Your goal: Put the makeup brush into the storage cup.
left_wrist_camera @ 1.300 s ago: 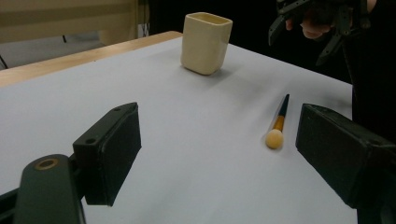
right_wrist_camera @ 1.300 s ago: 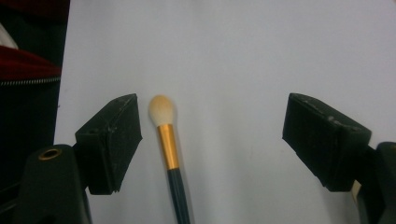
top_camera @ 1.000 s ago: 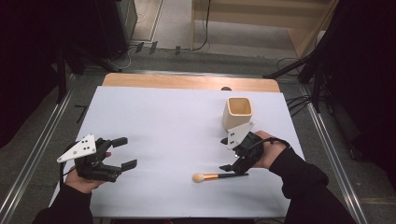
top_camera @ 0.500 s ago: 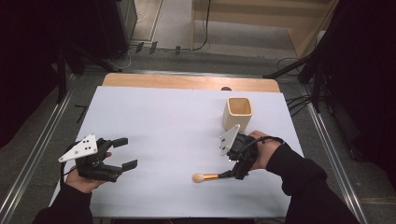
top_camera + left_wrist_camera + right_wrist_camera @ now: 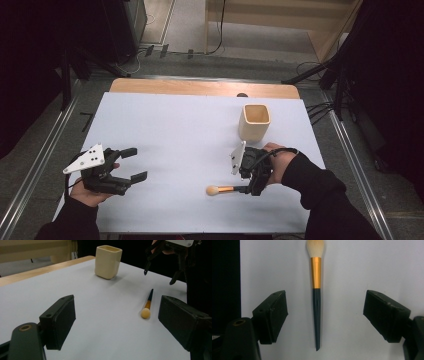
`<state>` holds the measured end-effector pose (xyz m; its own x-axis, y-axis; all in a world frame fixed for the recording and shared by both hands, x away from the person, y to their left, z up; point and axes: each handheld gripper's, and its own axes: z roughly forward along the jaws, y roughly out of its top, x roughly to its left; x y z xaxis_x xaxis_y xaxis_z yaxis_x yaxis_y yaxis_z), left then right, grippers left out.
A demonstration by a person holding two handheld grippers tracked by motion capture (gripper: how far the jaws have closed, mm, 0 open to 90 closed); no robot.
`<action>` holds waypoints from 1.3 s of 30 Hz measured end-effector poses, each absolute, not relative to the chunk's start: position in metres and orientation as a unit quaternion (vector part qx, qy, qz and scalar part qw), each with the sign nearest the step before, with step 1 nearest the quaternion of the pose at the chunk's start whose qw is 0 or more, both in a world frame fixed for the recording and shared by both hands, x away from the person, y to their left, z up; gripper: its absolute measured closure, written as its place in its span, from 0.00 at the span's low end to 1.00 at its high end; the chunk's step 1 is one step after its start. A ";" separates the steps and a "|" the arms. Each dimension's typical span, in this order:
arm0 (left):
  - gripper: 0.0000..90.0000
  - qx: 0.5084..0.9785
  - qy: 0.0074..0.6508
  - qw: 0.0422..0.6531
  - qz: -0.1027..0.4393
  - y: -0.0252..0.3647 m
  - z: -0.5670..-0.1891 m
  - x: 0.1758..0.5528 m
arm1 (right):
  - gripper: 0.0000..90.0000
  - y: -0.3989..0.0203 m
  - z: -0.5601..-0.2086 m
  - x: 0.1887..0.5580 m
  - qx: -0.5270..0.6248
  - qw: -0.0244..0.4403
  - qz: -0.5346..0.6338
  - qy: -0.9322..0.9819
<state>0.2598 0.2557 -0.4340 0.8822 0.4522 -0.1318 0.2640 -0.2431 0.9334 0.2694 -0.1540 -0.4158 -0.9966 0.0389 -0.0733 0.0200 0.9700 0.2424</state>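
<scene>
While the left hand-held gripper (image 5: 131,164) stays spread, the right (image 5: 324,315) has descended, jaws apart, over the brush (image 5: 316,287).

Matt white tabletop (image 5: 170,135) with wooden edge; glossy cream cup (image 5: 108,262); brush (image 5: 316,302) with soft bristles, gold metallic ferrule, dark smooth handle.

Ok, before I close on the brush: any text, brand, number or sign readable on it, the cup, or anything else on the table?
None to quote; no readable text anywhere.
Brush: dark handle, orange band, pale tip, no print seen.
Cup: plain cream, no label on the sides shown.
White table cover: blank.
Plate on the left tongs: small dark dots, not characters.
Right tongs: open either side of the brush handle, pads unmarked.
</scene>
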 end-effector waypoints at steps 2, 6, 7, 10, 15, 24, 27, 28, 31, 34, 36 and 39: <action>0.17 0.784 0.229 0.571 0.082 0.256 -0.434 0.260 | 0.23 -0.154 -0.418 0.269 0.018 0.038 0.126 0.991; 0.17 0.785 0.228 0.570 0.082 0.255 -0.434 0.260 | 0.24 -0.155 -0.424 0.268 0.021 0.040 0.120 0.992; 0.17 0.785 0.227 0.570 0.083 0.255 -0.434 0.260 | 0.24 -0.155 -0.426 0.268 0.021 0.038 0.120 0.992; 0.17 0.785 0.227 0.570 0.083 0.255 -0.434 0.260 | 0.24 -0.155 -0.430 0.267 0.024 0.038 0.118 0.992; 0.17 0.785 0.227 0.570 0.083 0.255 -0.434 0.260 | 0.25 -0.154 -0.438 0.266 0.026 0.035 0.115 0.992; 0.17 0.786 0.227 0.569 0.083 0.255 -0.434 0.260 | 0.26 -0.152 -0.453 0.265 0.030 0.032 0.109 0.993; 0.17 0.786 0.227 0.568 0.083 0.255 -0.434 0.260 | 0.27 -0.152 -0.456 0.265 0.029 0.032 0.103 0.994; 0.17 0.786 0.227 0.568 0.082 0.255 -0.434 0.260 | 0.27 -0.152 -0.457 0.264 0.029 0.033 0.100 0.994; 0.17 0.787 0.227 0.568 0.083 0.255 -0.434 0.260 | 0.27 -0.150 -0.461 0.266 0.030 0.030 0.094 0.995; 0.17 0.787 0.226 0.568 0.083 0.255 -0.434 0.260 | 0.27 -0.150 -0.465 0.266 0.033 0.028 0.096 0.994; 0.17 0.786 0.227 0.569 0.083 0.255 -0.434 0.260 | 0.27 -0.151 -0.469 0.266 0.035 0.028 0.095 0.995; 0.17 0.787 0.226 0.568 0.083 0.255 -0.434 0.260 | 0.29 -0.153 -0.474 0.265 0.036 0.030 0.085 0.995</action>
<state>0.2598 0.2550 -0.4345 0.8840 0.4499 -0.1273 0.2621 -0.2513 0.9318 0.2650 -0.1526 -0.4744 -0.9956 0.0770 -0.0528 0.0670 0.9830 0.1710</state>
